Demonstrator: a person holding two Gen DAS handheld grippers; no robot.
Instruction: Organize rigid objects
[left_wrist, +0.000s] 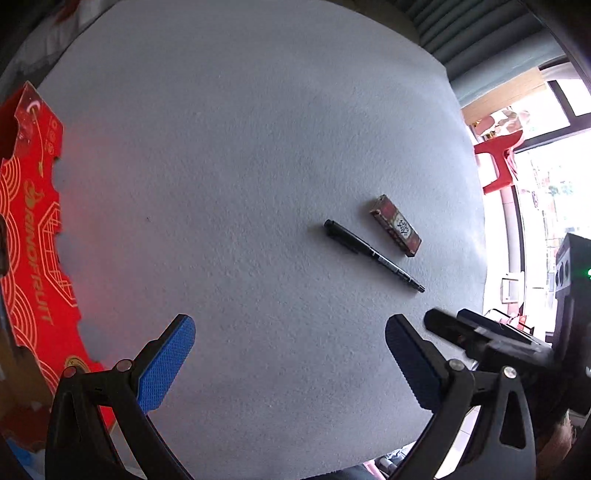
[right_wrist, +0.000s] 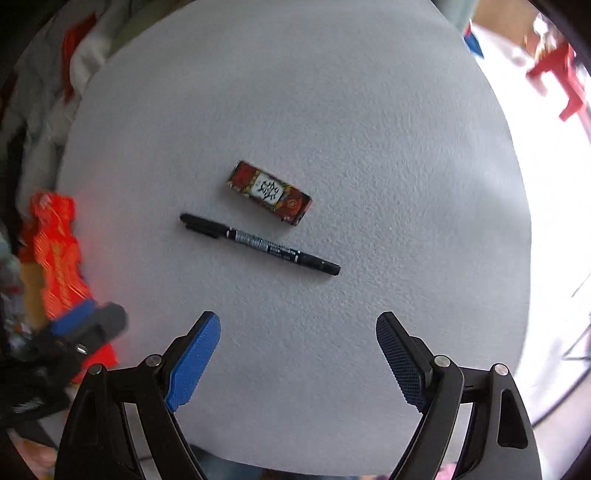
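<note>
A black marker pen (right_wrist: 260, 243) lies on the grey felt table (right_wrist: 369, 147), with a small red patterned box (right_wrist: 269, 192) just beyond it. Both also show in the left wrist view, the pen (left_wrist: 373, 254) and the box (left_wrist: 397, 226) at the right. My right gripper (right_wrist: 297, 328) is open and empty, hovering just short of the pen. My left gripper (left_wrist: 290, 332) is open and empty, to the left of both objects. The right gripper's black tip (left_wrist: 443, 326) shows at the left view's lower right.
A red cardboard box (left_wrist: 33, 240) with gold print and scalloped edges stands at the table's left edge, also blurred in the right wrist view (right_wrist: 55, 251). A red stool (left_wrist: 498, 162) stands beyond the table's right edge by bright windows.
</note>
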